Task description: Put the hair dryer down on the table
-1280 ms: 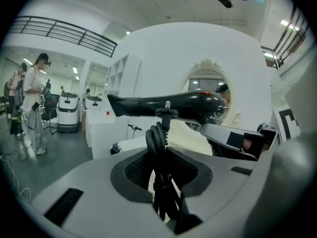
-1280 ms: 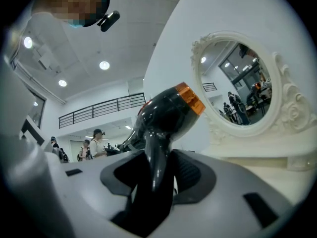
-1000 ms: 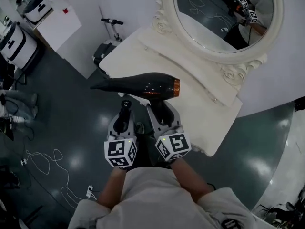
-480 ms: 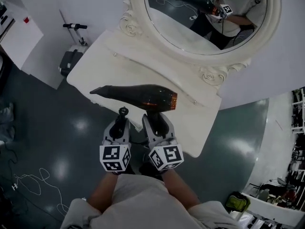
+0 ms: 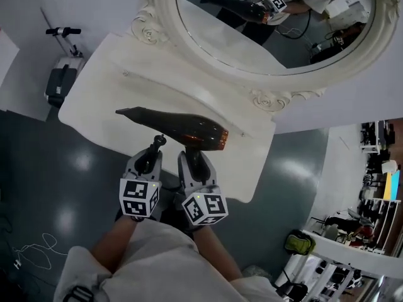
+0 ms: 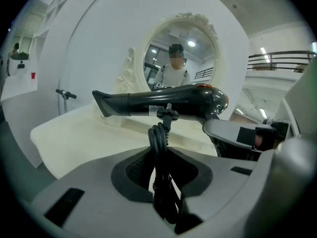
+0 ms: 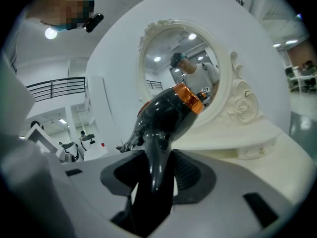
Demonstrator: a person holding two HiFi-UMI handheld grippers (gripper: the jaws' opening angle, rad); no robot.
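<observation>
Black, glossy hair dryer [image 5: 179,126], with a copper-orange band round the wide rear end and a narrow nozzle pointing to the person's left. Hangs level in the air over the front part of the white table [image 5: 94,96], clear of its top, in front of the oval mirror [image 5: 264,36] in its carved white frame. Right gripper [image 5: 192,161]: jaws set fairly wide and clamped on the dryer's handle, pads pressed against both sides. Left gripper [image 5: 151,156]: jaws much narrower, pinched on the bundled black cord [image 6: 159,148] that hangs under the dryer's body. Both grippers side by side, close together, below the dryer and near the table's front edge.
</observation>
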